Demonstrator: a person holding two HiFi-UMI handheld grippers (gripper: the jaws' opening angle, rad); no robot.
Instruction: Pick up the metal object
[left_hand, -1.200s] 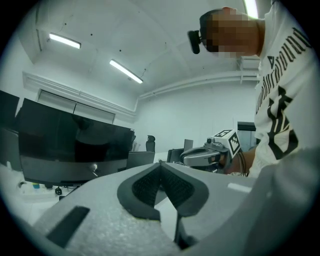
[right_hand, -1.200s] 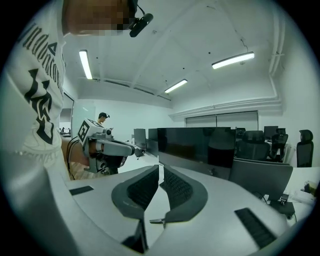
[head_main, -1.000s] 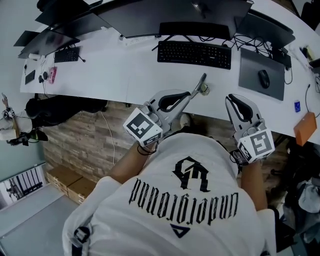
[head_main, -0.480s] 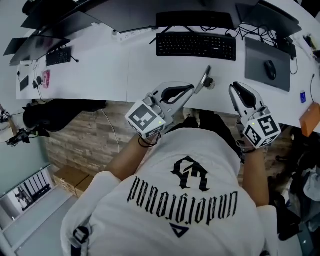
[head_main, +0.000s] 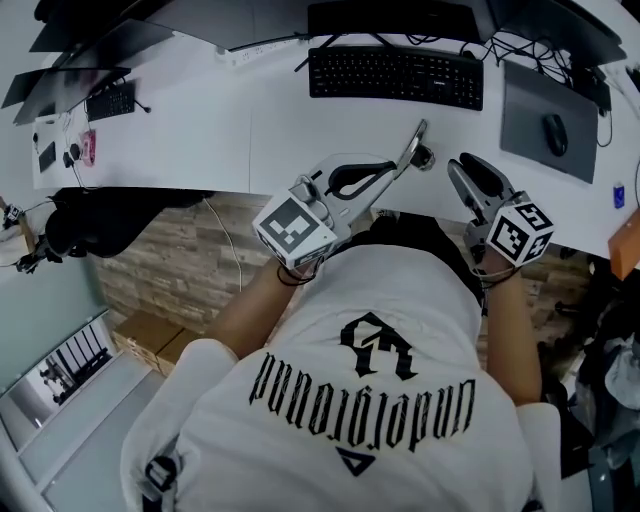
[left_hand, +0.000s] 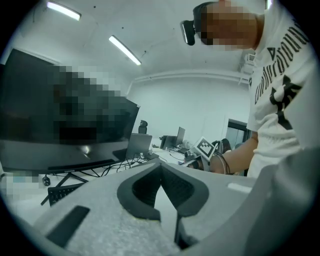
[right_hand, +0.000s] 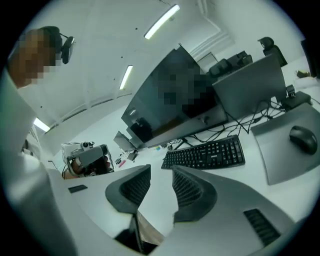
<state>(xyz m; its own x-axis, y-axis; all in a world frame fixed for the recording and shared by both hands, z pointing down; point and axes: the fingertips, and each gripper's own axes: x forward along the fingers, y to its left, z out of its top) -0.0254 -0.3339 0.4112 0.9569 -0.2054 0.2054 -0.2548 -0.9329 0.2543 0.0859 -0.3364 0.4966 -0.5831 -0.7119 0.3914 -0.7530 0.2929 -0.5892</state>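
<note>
A slim metal piece (head_main: 413, 148) with a round end lies at the front edge of the white desk (head_main: 200, 130). My left gripper (head_main: 392, 168) points at its near end; I cannot tell whether they touch. In the left gripper view its jaws (left_hand: 161, 167) meet at the tips with nothing showing between them. My right gripper (head_main: 462, 165) hangs at the desk edge to the right of the metal piece. Its jaws have just been opening and now stand apart (right_hand: 161, 170), with only bare desk seen through the gap.
A black keyboard (head_main: 395, 75) sits behind the metal piece, below dark monitors. At the right, a mouse (head_main: 556, 135) rests on a grey pad (head_main: 530, 100). Cables and small devices lie at the far left (head_main: 90, 110). The person's torso fills the lower part of the head view.
Both grippers have shifted toward the desk's front edge. The right gripper has rolled, so its marker cube shows a different face. The metal piece stays by the left gripper's tip.
</note>
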